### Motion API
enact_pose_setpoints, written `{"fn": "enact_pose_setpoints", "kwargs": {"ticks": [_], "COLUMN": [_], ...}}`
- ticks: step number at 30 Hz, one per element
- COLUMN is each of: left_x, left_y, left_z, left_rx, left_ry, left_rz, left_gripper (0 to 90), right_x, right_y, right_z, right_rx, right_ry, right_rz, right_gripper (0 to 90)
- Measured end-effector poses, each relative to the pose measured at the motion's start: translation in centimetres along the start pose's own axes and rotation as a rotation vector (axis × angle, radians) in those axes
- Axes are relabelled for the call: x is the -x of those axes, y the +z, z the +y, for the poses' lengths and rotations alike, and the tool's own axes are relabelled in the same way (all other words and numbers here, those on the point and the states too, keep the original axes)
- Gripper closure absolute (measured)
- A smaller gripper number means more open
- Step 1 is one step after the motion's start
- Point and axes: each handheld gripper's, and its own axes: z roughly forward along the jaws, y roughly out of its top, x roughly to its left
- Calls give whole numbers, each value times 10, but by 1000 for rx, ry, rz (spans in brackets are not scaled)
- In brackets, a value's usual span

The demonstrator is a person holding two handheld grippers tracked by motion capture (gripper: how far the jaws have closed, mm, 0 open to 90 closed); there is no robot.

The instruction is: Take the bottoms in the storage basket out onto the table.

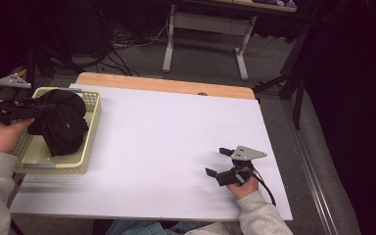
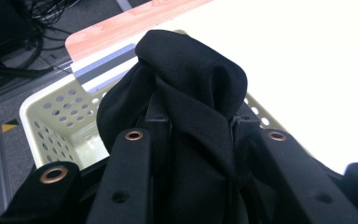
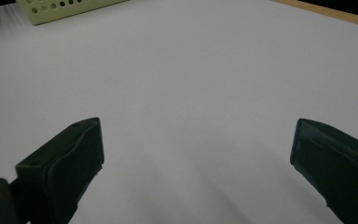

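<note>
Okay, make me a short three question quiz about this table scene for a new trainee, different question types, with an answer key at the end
1. True or false: the left tool is shut on the black cloth.
2. Where does the black cloth sit? A) inside the cream basket; B) spread flat on the white table; C) on the floor.
3. Fill in: the right tool rests on the white table with its jaws ____ and nothing between them.

Key:
1. True: in the left gripper view the cloth is bunched between the jaws.
2. A.
3. Open: the right gripper view shows bare table between them.
</note>
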Motion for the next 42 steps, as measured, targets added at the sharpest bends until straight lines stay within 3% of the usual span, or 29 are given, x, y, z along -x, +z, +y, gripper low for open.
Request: {"fn": "enact_pose_setpoints", "kwargs": {"ticks": [17, 28, 36, 40, 42], "left_x": [18, 35, 60, 68, 75], "left_y": [-27, -41, -41, -37, -31], "left_z": [21, 37, 52, 57, 59], "left_rx": [38, 86, 126, 139, 156], "left_ry": [67, 100, 153, 166, 161], "left_rz": [-14, -57, -147, -182, -219], "left_gripper": [693, 693, 693, 693, 693], "right_x": [0, 0, 0, 0, 0], "right_y": [0, 0, 0, 0, 0], "right_z": [0, 0, 0, 0, 0], "right_rx": [-1, -2, -2, -1, -1], "right_ry": [0, 1, 1, 0, -3], "right_rz": [1, 0, 1, 2, 1], "right_gripper": [31, 31, 31, 31, 31]}}
